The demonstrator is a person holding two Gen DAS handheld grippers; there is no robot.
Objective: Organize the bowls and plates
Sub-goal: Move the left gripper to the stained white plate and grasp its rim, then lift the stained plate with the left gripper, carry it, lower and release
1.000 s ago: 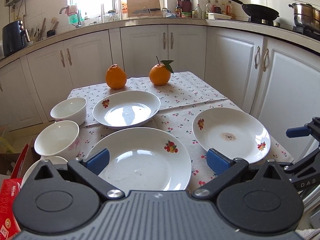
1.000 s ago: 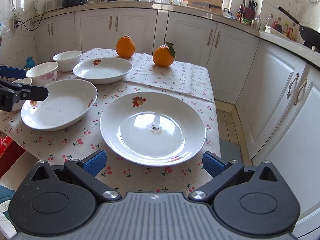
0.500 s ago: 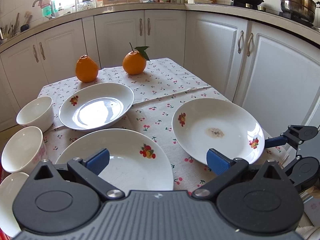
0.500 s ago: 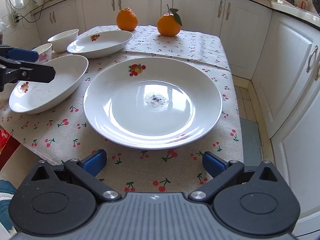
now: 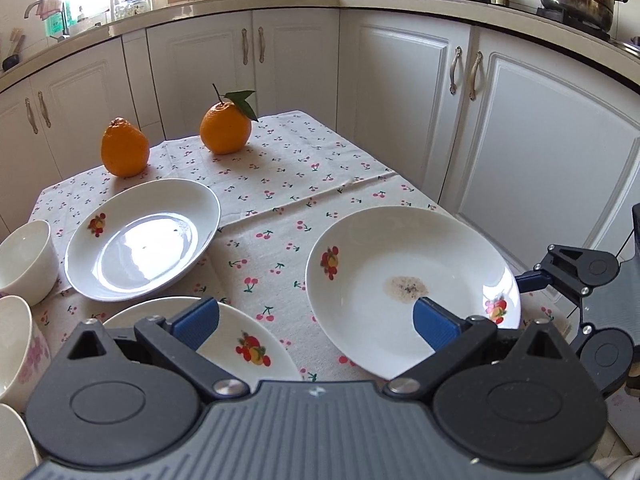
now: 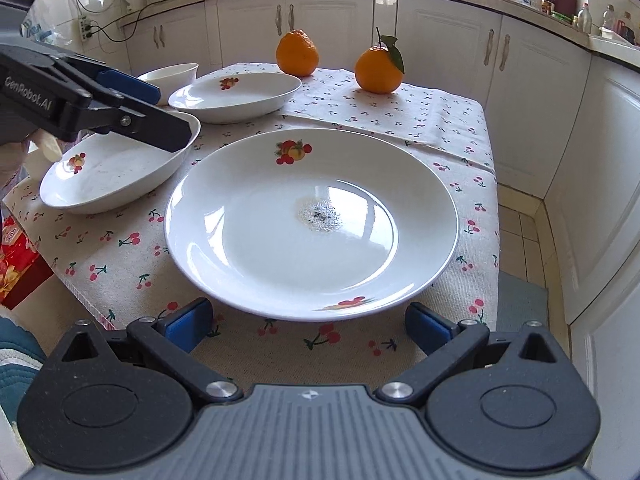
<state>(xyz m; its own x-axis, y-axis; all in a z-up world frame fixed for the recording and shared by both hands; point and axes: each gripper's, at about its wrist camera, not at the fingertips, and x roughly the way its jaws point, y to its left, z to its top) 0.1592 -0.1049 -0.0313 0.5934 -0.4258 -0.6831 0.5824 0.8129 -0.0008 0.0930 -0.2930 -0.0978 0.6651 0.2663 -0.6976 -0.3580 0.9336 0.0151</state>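
Left gripper: spread wide, empty, above the near deep plate. Right gripper: spread wide, empty, at the soiled plate's near rim. Left view only: two bowls at left edge. Right view only: red box below the cherry-print tablecloth.

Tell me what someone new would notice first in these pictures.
Probably the big white plate with a dried food stain at its centre, right ahead of the open right gripper. Next, two oranges at the table's far end, then the open left gripper over a second plate.
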